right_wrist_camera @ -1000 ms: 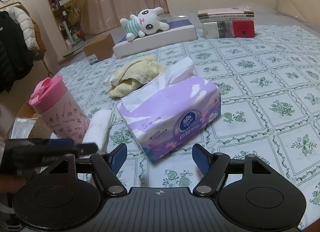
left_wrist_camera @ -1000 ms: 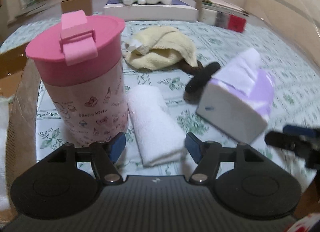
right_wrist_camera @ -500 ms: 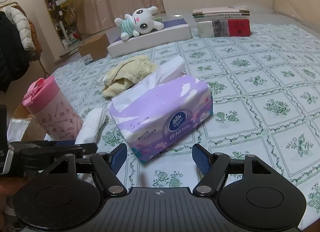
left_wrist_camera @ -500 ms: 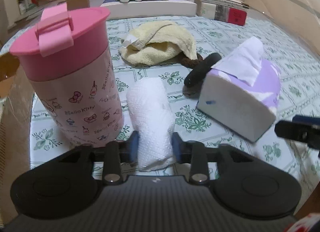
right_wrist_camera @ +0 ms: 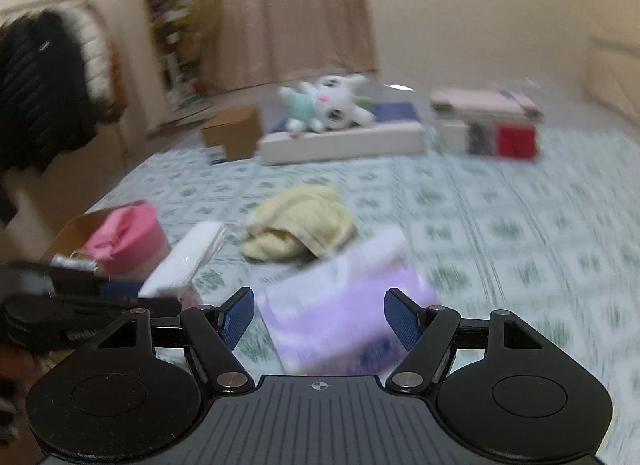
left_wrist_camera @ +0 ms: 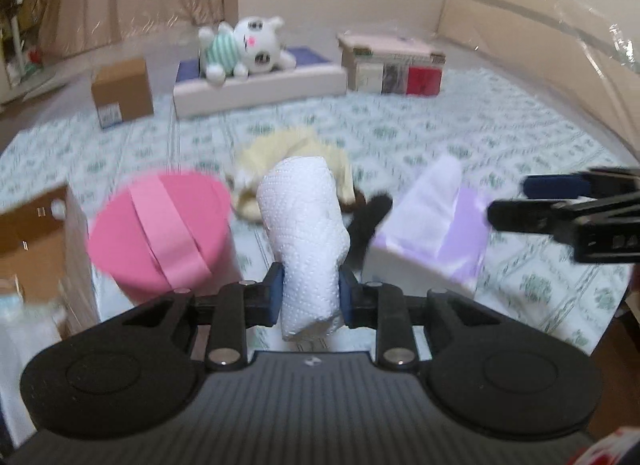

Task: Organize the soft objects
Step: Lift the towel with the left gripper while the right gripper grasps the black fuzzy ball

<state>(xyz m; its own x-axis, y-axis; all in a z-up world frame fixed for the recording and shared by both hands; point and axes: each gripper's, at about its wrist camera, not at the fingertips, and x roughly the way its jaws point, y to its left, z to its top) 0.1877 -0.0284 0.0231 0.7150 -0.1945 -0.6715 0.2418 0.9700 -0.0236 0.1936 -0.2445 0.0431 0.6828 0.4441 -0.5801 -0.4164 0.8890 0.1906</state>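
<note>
My left gripper point(left_wrist_camera: 310, 297) is shut on a rolled white towel point(left_wrist_camera: 306, 237) and holds it lifted above the bed; the towel also shows in the right wrist view point(right_wrist_camera: 188, 257). A crumpled yellow cloth point(left_wrist_camera: 294, 161) lies behind it, also in the right wrist view point(right_wrist_camera: 300, 225). A purple tissue pack point(left_wrist_camera: 432, 229) lies at the right. My right gripper point(right_wrist_camera: 318, 317) is open and empty, with the tissue pack point(right_wrist_camera: 344, 317) just beyond its fingers. A white plush rabbit point(left_wrist_camera: 244, 49) lies at the far end on a flat box.
A pink lidded cup point(left_wrist_camera: 164, 233) stands left of the towel. A cardboard box point(left_wrist_camera: 40, 249) sits at the left edge. A dark object point(left_wrist_camera: 370, 221) lies between cloth and tissues. Stacked books point(left_wrist_camera: 392, 69) and a brown box point(left_wrist_camera: 122, 93) sit far back.
My left gripper closed on the white towel and lifted it off the bed. The right gripper rose and moved closer over the tissue pack, still open.
</note>
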